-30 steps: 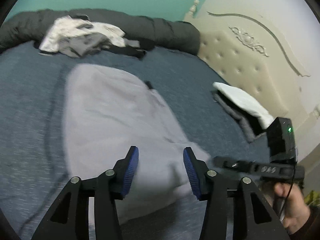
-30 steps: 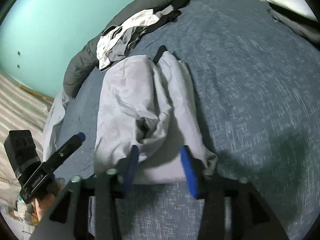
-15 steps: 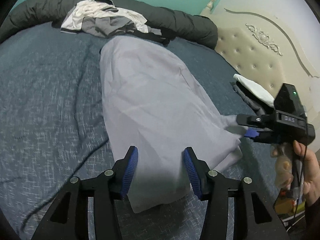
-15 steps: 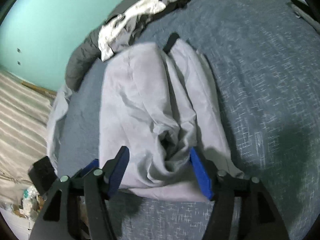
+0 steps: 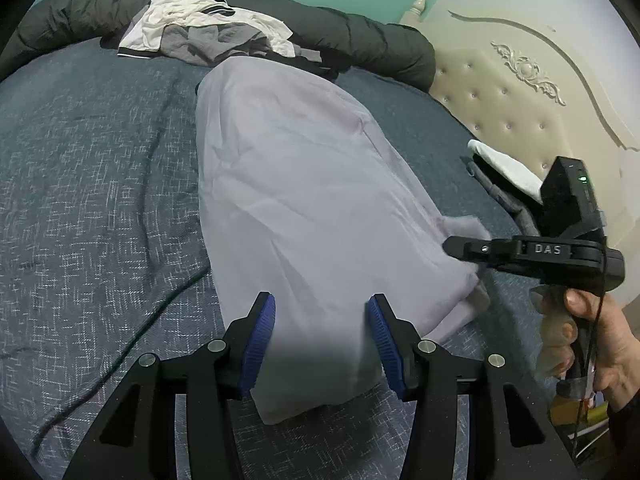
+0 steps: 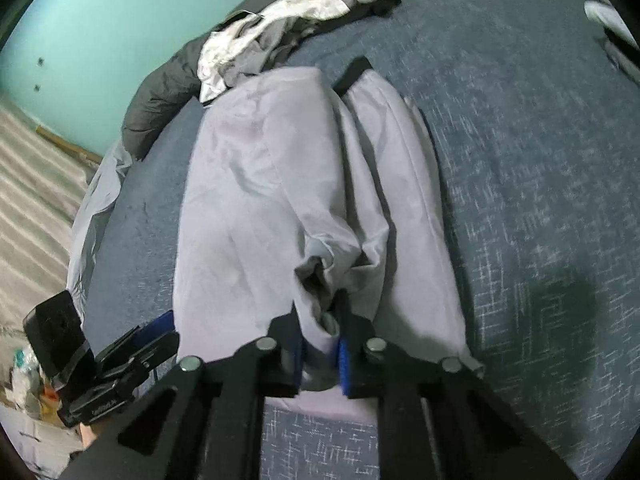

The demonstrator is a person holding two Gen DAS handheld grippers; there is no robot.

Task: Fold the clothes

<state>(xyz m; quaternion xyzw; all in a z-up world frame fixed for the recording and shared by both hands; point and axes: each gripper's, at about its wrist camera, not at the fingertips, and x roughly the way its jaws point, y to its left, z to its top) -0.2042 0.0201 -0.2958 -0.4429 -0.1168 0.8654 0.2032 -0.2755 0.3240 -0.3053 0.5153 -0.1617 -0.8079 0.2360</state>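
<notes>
A pale lavender garment [image 5: 304, 184] lies lengthwise on the blue bedspread [image 5: 92, 184], its near end toward me. My left gripper [image 5: 320, 308] hovers open over that near end, the cloth lying under and between its blue pads [image 5: 262, 320] without being pressed. In the right wrist view the garment [image 6: 248, 184] has a bunched fold near its lower edge, and my right gripper [image 6: 320, 346] is closing its jaws on that fold, with cloth pinched between the pads. The right gripper [image 5: 460, 246] also shows at the garment's right edge in the left wrist view, held by a hand [image 5: 608, 340].
A heap of white and grey clothes [image 5: 208, 28] rests against a dark rolled duvet [image 5: 360, 40] at the far side. A folded white and grey stack [image 5: 504, 176] lies by the cream headboard [image 5: 520, 92]. The bed's left edge drops to a striped floor [image 6: 32, 184].
The right jaws, wide around the bunched fold half a second ago, have drawn in and pinched it. The left gripper sank toward the garment's near end earlier, then held still, still open.
</notes>
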